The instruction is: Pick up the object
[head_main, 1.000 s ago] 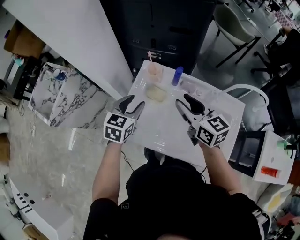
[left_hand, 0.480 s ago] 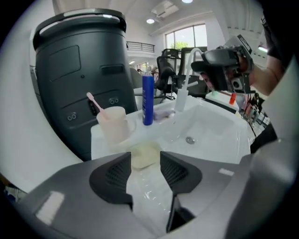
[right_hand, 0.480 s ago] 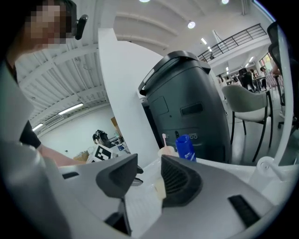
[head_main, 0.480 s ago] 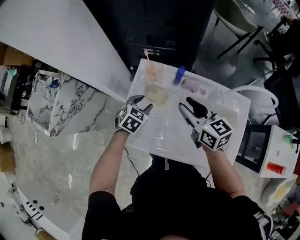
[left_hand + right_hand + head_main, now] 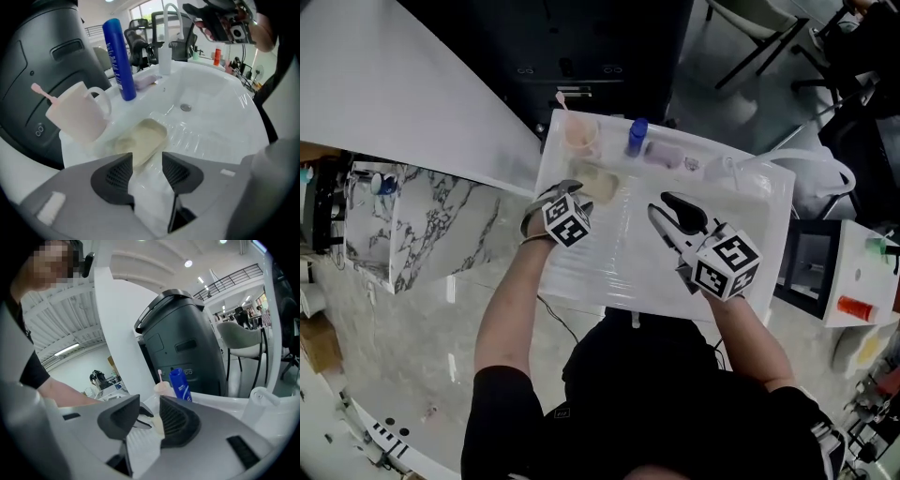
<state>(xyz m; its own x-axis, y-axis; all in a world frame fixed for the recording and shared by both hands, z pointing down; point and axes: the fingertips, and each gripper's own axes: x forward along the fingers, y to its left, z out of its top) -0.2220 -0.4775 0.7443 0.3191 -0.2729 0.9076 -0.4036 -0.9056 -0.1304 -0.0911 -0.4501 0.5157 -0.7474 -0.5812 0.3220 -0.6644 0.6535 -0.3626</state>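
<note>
My left gripper [image 5: 146, 161] points down at the cream dish [image 5: 140, 140] on the sink [image 5: 220, 117] ledge, jaws just widened to straddle it, nothing pinched yet — the right gripper [image 5: 667, 207] hangs clear, jaws narrowing but apart, empty.

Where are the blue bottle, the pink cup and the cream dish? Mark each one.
blue bottle [image 5: 118, 61], left gripper view, middle of its body.
pink cup [image 5: 77, 115], left gripper view, its side wall.
cream dish [image 5: 143, 139], left gripper view, its shallow inside.
</note>
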